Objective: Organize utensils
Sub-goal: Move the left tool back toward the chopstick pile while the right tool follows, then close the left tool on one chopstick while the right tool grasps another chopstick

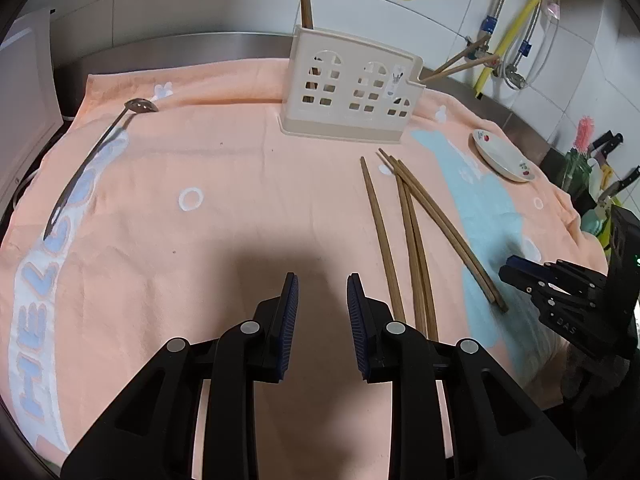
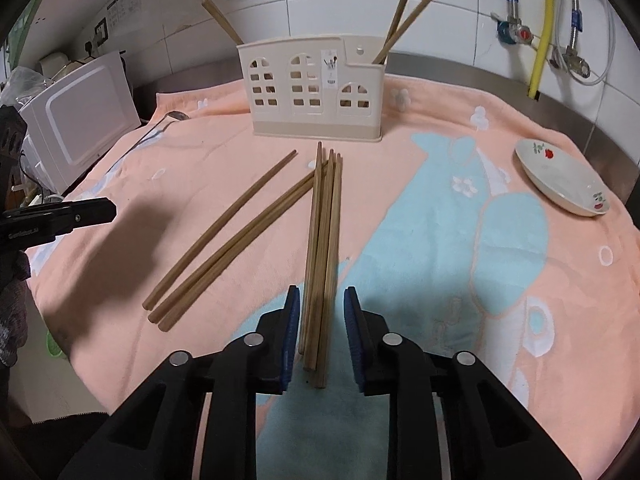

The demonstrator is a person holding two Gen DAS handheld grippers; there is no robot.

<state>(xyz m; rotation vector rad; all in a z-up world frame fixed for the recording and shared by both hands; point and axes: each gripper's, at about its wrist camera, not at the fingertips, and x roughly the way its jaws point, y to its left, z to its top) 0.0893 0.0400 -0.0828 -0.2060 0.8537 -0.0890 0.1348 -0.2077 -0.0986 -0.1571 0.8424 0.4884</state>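
Chopsticks (image 2: 320,256) lie bundled mid-towel (image 2: 440,240), their near ends between our released right gripper (image 2: 322,300). Three more (image 2: 224,240) lie beside them; the holder (image 2: 316,92) stands near the far edge. Our left gripper (image 1: 322,292) gapes empty.

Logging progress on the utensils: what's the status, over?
Left gripper open, empty, over the towel. Right gripper open, straddling loose chopsticks, not closed. Holder has three chopsticks in; path unobstructed.
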